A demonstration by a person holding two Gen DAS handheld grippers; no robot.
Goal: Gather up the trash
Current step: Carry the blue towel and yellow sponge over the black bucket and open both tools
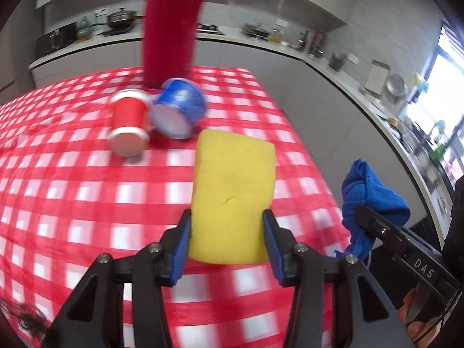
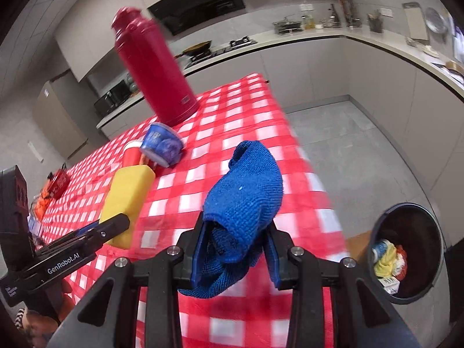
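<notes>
My left gripper (image 1: 226, 233) is shut on a yellow sponge (image 1: 232, 194) and holds it over the red checked table (image 1: 87, 203). It also shows in the right wrist view (image 2: 127, 194). My right gripper (image 2: 236, 249) is shut on a blue cloth (image 2: 246, 197), also seen at the right of the left wrist view (image 1: 371, 197). A red paper cup (image 1: 129, 124) and a blue cup (image 1: 178, 110) lie on their sides ahead of the sponge. A dark trash bin (image 2: 406, 252) with trash inside stands on the floor at the right.
A tall red thermos (image 1: 171, 26) stands behind the cups, also in the right wrist view (image 2: 153, 75). Red and orange wrappers (image 2: 55, 185) lie at the table's far left. The table's right edge (image 2: 307, 159) drops to grey floor. Kitchen counters line the walls.
</notes>
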